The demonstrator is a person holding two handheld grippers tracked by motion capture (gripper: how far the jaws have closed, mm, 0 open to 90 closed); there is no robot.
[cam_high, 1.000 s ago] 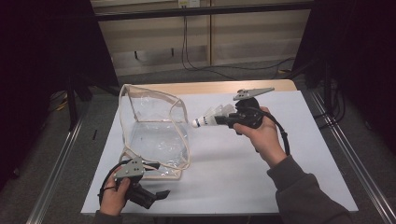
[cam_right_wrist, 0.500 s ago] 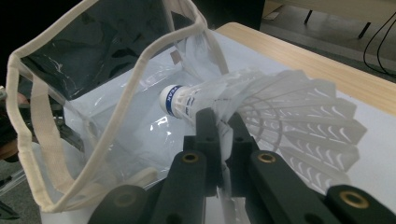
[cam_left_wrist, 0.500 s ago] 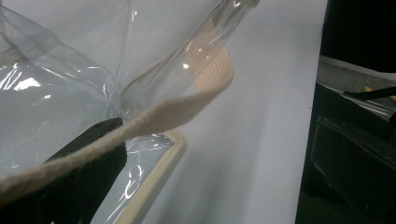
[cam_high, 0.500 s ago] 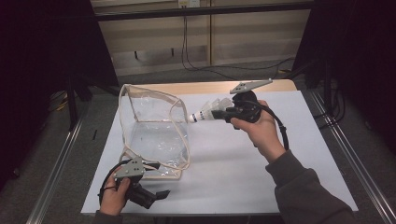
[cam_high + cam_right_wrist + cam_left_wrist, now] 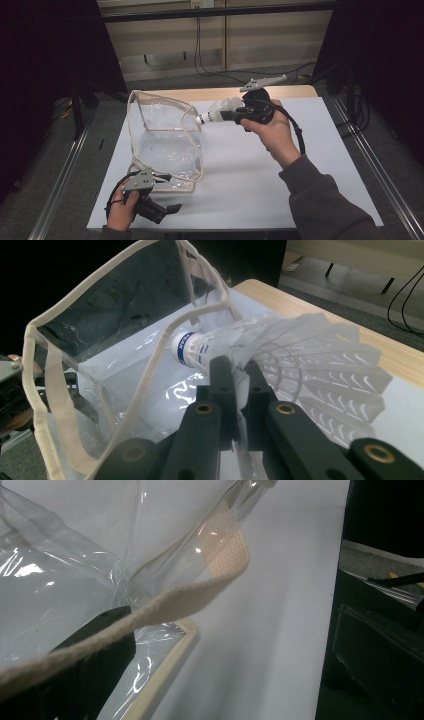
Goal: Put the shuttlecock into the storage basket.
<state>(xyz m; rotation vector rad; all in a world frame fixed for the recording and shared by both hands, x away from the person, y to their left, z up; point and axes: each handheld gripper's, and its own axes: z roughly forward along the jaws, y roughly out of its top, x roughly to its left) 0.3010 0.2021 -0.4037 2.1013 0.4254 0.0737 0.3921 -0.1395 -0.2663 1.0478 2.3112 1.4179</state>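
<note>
right hand-held gripper point(image 5: 231, 116) clamped on shuttlecock point(image 5: 280, 350) feather skirt, held in the air at the mouth of the clear bag point(image 5: 165, 135) near bench point(image 5: 320, 165) far-left. shuttlecock light, feathers crush easily; grip gently. left hand-held gripper point(image 5: 167, 207) at the bag's near bench-edge corner, jaw state unclear. open room right.

White sheet point(image 5: 240, 190) on wooden table point(image 5: 210, 93), cables point(image 5: 200, 45) behind
</note>
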